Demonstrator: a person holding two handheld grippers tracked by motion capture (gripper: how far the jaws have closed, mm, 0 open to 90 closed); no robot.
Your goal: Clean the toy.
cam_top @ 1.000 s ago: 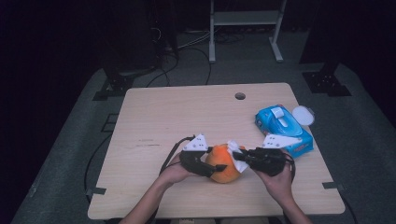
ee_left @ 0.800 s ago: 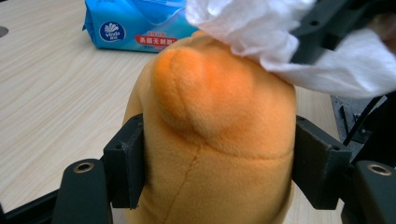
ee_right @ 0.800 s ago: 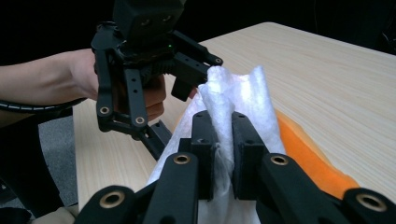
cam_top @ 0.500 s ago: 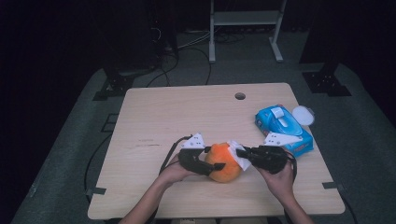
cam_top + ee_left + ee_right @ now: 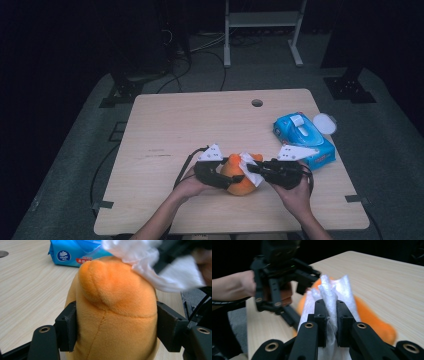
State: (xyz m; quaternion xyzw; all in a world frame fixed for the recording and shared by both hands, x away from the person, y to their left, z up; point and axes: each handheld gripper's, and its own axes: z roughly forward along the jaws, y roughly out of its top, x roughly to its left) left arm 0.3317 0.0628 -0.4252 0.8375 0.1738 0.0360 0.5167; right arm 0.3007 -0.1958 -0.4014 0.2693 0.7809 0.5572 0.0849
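An orange plush toy (image 5: 239, 176) sits near the table's front edge, and my left gripper (image 5: 223, 179) is shut on it from the left. In the left gripper view the plush toy (image 5: 113, 315) bulges between the two black pads (image 5: 67, 330). My right gripper (image 5: 253, 169) comes in from the right, shut on a crumpled white wipe (image 5: 248, 164) that lies against the top of the toy. The right gripper view has the white wipe (image 5: 332, 300) pinched between its fingers (image 5: 321, 315), the orange toy (image 5: 372, 315) under it and the left gripper (image 5: 277, 280) beyond.
A blue pack of wet wipes (image 5: 303, 136) lies at the table's right side with a white round lid (image 5: 324, 123) beside it. A cable hole (image 5: 257, 103) sits near the far edge of the wooden table (image 5: 175, 130). Cables trail from both grippers.
The wipe in my right gripper has shifted slightly across the top of the toy. The left gripper has kept the toy almost still.
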